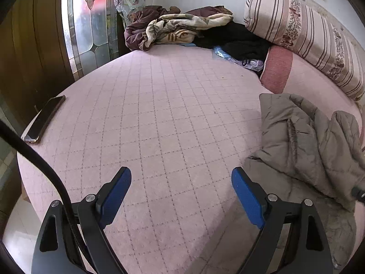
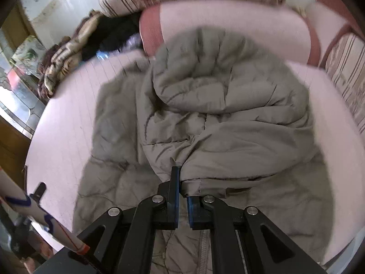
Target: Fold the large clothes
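In the left wrist view, the grey-brown padded jacket (image 1: 305,146) lies crumpled at the right edge of the frame on the pink quilted bed cover (image 1: 164,114), just right of the left gripper (image 1: 181,178), whose right blue pad sits near the jacket's lower fold without touching it. That gripper points forward over bare cover, its jaws spread wide with nothing between them. A phone (image 1: 44,118) rests at the left edge of the bed, and a heap of blankets (image 1: 178,27) and a striped bolster (image 1: 303,34) fill the top of the frame. In the right wrist view, the jacket (image 2: 205,105) fills the centre, bunched up in a mound ahead of the right gripper (image 2: 182,182). Its jaws are closed narrow, pinching a hem edge of the jacket at lower centre, with the fabric pulled into taut creases running away from the grip.
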A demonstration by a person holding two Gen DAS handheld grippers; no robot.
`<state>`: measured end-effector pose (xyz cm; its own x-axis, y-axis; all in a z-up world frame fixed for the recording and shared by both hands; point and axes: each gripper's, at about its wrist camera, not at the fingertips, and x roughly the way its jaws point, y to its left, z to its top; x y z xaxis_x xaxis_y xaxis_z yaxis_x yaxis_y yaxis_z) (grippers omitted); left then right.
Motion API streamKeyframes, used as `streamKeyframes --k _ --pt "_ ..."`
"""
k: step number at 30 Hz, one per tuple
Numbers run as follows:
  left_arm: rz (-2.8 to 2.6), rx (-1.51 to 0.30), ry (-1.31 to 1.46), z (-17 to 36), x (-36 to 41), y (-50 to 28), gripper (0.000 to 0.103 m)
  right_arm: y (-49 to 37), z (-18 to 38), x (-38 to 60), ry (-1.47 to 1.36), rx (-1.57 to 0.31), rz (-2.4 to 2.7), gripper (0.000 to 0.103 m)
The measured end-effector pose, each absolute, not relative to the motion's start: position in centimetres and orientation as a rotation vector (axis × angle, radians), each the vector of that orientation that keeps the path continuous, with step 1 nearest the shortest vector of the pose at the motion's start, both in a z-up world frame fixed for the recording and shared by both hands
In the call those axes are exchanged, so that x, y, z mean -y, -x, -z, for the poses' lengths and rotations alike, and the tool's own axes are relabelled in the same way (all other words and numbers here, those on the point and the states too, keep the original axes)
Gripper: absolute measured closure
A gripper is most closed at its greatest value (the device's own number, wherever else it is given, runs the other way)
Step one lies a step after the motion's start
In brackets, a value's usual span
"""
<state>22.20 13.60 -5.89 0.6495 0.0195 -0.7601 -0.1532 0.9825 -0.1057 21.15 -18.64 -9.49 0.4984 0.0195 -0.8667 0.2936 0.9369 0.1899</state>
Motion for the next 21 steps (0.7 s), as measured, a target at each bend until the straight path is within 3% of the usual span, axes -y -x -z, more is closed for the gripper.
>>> streamKeyframes --k 10,21 --pt "-0.069 -0.877 0.126 6.4 -11.0 -24.9 0.014 -25.1 16.8 19.9 -0.479 -1.116 0.150 0.097" --pt "-0.048 -0.867 0.050 6.3 -7.3 -25.8 0.014 -24.8 17.2 20.0 -0.455 -1.073 0.102 0.096"
